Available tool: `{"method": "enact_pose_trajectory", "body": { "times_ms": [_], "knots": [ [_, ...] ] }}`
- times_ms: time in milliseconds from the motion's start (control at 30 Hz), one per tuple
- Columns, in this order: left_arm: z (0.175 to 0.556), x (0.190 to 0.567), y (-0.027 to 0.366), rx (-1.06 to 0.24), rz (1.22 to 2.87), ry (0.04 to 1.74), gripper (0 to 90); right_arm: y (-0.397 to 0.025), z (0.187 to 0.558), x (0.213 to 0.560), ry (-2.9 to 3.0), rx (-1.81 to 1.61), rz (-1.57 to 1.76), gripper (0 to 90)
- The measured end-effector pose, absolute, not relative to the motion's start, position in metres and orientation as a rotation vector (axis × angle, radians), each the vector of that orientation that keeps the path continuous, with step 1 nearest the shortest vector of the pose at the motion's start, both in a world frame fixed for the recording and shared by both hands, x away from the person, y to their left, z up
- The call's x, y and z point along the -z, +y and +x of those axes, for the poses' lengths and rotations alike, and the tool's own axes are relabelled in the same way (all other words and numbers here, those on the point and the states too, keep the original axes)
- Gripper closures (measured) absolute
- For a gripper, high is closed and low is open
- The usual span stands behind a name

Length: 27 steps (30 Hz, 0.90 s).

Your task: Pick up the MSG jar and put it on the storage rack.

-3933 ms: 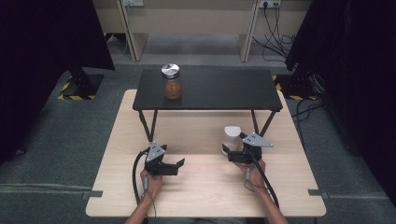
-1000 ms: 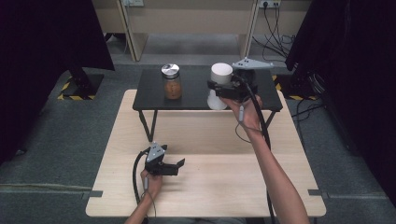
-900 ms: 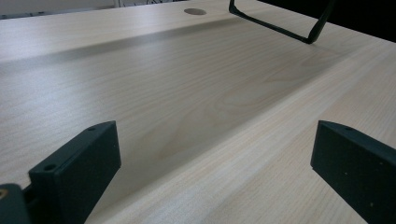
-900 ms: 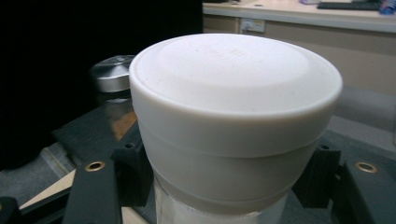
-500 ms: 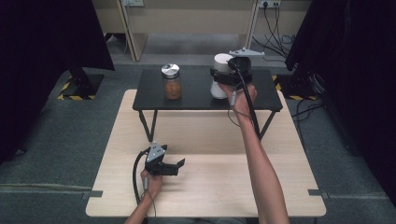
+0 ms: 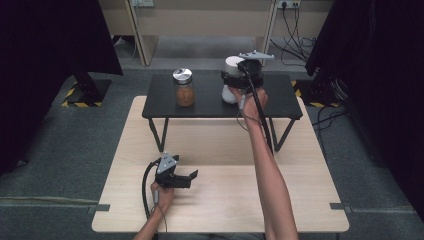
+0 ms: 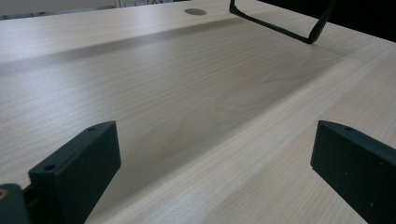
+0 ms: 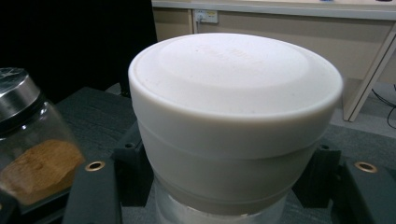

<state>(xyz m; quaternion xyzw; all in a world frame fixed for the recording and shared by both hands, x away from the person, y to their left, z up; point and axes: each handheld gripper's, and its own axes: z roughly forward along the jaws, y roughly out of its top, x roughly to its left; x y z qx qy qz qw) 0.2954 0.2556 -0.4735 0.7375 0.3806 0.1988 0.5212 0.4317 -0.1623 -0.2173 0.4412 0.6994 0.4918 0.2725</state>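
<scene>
My right gripper is shut on a white-lidded jar on the black raised shelf, right of centre. In the right gripper view its jaws clamp the white-lidded jar just under the lid, one on each side. A glass jar with a metal lid and brown powder stands on the shelf's left part, apart from the white one, and the same glass jar appears at the left of the right gripper view. My left gripper rests open on the wooden table, nothing between its fingers.
The shelf stands on thin black legs over the table's far half. A shelf leg crosses the far table in the left gripper view. Dark curtains flank both sides, and cables lie on the floor behind.
The right gripper carried the white-lidded jar from the wooden table up onto the black shelf and now holds it lower, at the shelf top. The left gripper stayed put.
</scene>
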Motion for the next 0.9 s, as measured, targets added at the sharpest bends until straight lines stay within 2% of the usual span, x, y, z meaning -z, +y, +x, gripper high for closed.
{"method": "enact_pose_trajectory", "body": {
  "times_ms": [400, 500, 600, 633, 900],
  "knots": [
    [0.295, 0.473, 0.255, -0.484, 1.774, 0.909, 0.7, -0.154, 0.43, 0.222, 1.866, -1.295, 1.15, 34.2],
    [0.295, 0.473, 0.255, -0.483, 1.773, 0.911, 0.7, -0.155, 0.428, 0.22, 1.851, -1.3, 1.158, 25.1],
    [0.295, 0.473, 0.255, -0.483, 1.775, 0.91, 0.7, -0.156, 0.429, 0.218, 1.879, -1.289, 1.136, 8.0],
    [0.295, 0.473, 0.255, -0.483, 1.775, 0.91, 0.7, -0.155, 0.429, 0.217, 1.887, -1.276, 1.136, 5.1],
    [0.295, 0.473, 0.254, -0.484, 1.776, 0.909, 0.7, -0.18, 0.414, 0.221, 1.934, -1.366, 1.061, 0.3]
  ]
}}
